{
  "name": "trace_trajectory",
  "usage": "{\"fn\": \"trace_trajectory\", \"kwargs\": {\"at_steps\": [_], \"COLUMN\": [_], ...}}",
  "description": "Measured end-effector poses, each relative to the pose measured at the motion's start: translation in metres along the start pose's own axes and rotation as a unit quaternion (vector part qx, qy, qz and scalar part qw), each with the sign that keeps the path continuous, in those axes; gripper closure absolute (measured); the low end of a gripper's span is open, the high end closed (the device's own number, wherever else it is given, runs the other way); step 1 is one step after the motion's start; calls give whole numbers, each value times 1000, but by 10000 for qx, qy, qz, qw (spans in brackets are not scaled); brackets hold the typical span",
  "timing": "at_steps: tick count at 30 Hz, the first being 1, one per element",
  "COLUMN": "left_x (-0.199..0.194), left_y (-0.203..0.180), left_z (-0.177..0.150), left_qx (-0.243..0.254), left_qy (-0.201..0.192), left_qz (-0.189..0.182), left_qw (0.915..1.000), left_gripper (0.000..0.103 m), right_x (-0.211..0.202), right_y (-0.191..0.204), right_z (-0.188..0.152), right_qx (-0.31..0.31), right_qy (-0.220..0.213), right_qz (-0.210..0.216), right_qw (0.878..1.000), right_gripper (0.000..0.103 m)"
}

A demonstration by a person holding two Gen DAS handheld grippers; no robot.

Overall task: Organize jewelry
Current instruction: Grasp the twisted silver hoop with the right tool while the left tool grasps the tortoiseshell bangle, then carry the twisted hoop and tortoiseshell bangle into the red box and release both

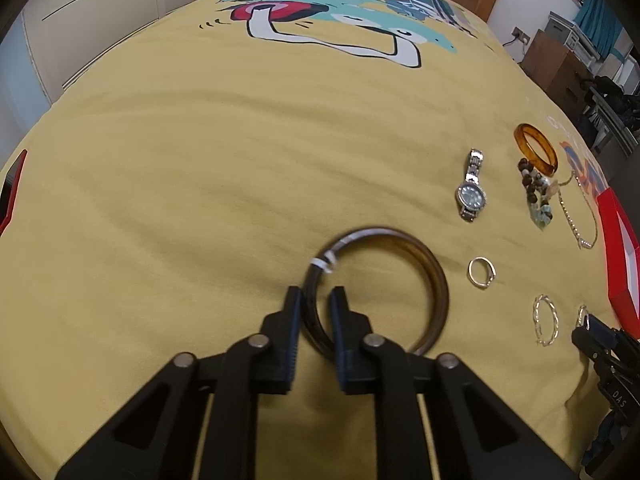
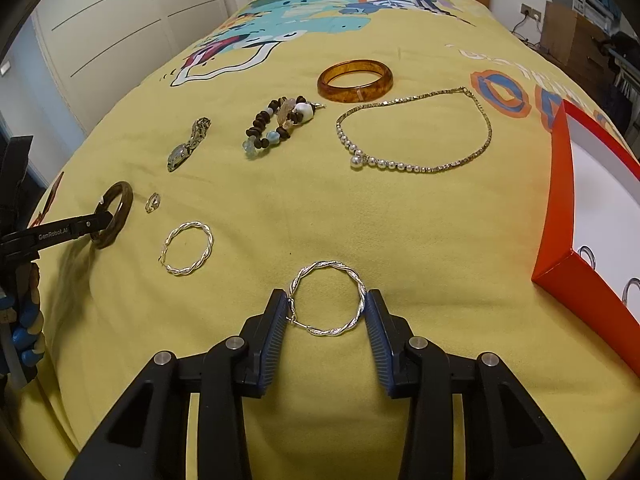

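On the yellow bedspread [image 1: 200,200] my left gripper [image 1: 316,298] is shut on the left rim of a dark brown bangle [image 1: 436,280], one finger inside the ring and one outside. The same grip shows at the left of the right wrist view, left gripper [image 2: 100,220] on the bangle [image 2: 124,200]. My right gripper [image 2: 326,304] points down at a twisted silver hoop [image 2: 332,266] lying flat, and both blue pads touch its left and right sides. A second twisted hoop [image 2: 188,248] lies to its left.
A small ring [image 2: 153,202], a watch [image 2: 186,148], a bead bracelet [image 2: 272,128], an amber bangle [image 2: 354,80] and a silver bead necklace [image 2: 416,166] lie further up the bed. A red box [image 2: 560,200] with a white inside stands at the right, with ring shapes in it.
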State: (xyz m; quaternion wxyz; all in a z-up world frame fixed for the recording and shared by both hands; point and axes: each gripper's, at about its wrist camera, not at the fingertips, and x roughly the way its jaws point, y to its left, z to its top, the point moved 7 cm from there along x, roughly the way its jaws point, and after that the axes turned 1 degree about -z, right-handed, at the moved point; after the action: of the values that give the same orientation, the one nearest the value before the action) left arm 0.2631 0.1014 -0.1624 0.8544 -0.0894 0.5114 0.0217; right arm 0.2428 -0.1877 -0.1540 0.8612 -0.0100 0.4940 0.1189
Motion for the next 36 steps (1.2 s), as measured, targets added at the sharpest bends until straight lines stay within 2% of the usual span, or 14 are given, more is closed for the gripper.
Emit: {"fn": "trace_trajectory", "kwargs": {"at_steps": [9, 16, 24, 31, 36], "left_x": [-19, -47, -87, -115, -127], "left_y": [-5, -13, -25, -53, -86], "left_z": [-9, -18, -36, -50, -57], "left_qx": [80, 132, 217, 411, 616], "left_qy": [-122, -236, -412, -507, -519], "left_qz": [33, -79, -249, -480, -694], "left_qw": [9999, 9996, 9986, 9967, 9943], "left_gripper": [95, 95, 95, 95, 95], "right_x": [-19, -55, -100, -134, -154], "right_y": [0, 5, -1, -21, -44], "right_z": [-3, -1, -14, -32, -44], "right_qx": [25, 5, 71, 254, 405], "right_qy": [-207, -474, -738, -941, -1069], "right_qz": [19, 47, -22, -146, -281], "right_qw": [9998, 9989, 9972, 9951, 9930], "right_gripper": [64, 64, 64, 64, 64]}}
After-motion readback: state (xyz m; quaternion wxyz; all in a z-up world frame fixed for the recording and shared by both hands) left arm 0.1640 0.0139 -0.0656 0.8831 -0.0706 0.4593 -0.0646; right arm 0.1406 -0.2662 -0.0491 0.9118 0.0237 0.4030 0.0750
